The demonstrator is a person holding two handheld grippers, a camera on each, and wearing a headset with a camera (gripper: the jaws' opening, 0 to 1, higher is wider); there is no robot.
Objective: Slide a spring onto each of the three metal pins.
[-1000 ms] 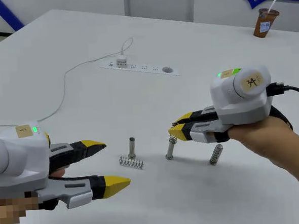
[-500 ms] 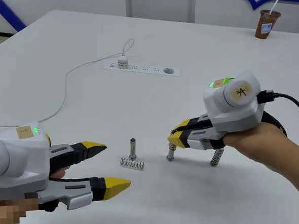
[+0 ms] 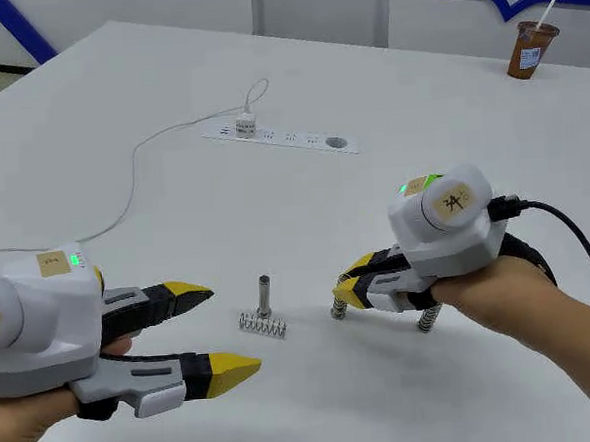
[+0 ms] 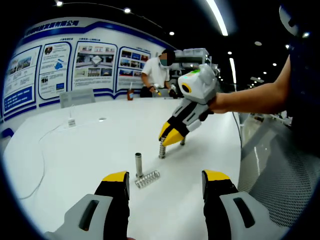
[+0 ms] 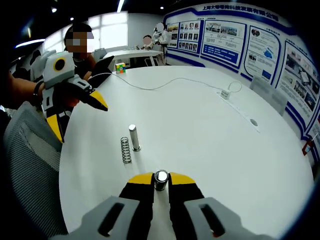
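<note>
A bare metal pin (image 3: 264,294) stands upright on the white table (image 3: 173,188), with a loose spring (image 3: 261,325) lying just in front of it. My right gripper (image 3: 347,284) is lowered over the middle pin (image 5: 160,176), whose top sits between its nearly closed yellow tips. That pin's spring (image 4: 162,149) is on the shaft below the tips. A third pin with a spring on it (image 3: 428,318) stands behind the right gripper, partly hidden. My left gripper (image 3: 217,326) hovers open at the front left, short of the bare pin (image 4: 139,165) and the loose spring (image 4: 147,179).
A white power strip (image 3: 280,138) with a cable trailing left lies further back on the table. A drink cup with a straw (image 3: 526,49) stands at the far right. A chair (image 3: 322,9) sits beyond the table's far edge. A person stands in the background.
My right gripper has come down and slightly left onto the middle pin, and the spring sits lower on it. The left gripper has stayed put.
</note>
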